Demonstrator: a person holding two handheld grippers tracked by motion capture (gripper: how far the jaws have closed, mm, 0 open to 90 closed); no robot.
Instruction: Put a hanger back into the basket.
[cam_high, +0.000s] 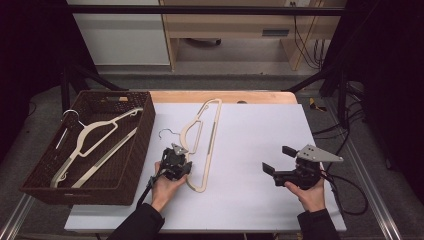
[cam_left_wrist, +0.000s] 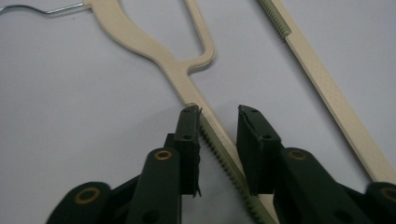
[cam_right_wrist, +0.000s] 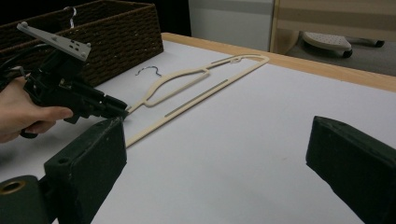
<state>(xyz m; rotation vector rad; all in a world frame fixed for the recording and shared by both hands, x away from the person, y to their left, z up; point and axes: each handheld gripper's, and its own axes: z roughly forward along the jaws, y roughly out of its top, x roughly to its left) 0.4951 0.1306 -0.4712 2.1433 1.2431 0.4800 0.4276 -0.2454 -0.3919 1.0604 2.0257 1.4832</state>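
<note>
So the left gripper (cam_left_wrist: 218, 122) is down on the cream plastic clothes hanger with a thin wire hook (cam_high: 202, 140), which lies flat on the white sheet covering the table (cam_high: 260, 150). Its jaws straddle the hanger's ribbed shoulder arm: the left jaw sits right against the toothed edge, while the right jaw has a sliver of white showing between it and the arm, so not a real clamp yet. No earlier picture to compare.

Beyond the jaw tips the shoulder arm runs on to the neck and the wire hook, and the hanger's straight bottom bar passes off to the right of the jaws, apart from them.

The right gripper (cam_high: 280, 160) sits well apart from the hanger, jaws wide open with nothing between them, just bare white sheet in front and plenty of room to move.

Off to the left gripper's far side is the dark brown woven basket (cam_high: 145, 125), its near wall close to the hook, with another cream hanger (cam_high: 95, 137) lying in it. The sheet's back edge leaves a strip of wooden table edge (cam_high: 260, 96) showing past the hanger's far tip.
</note>
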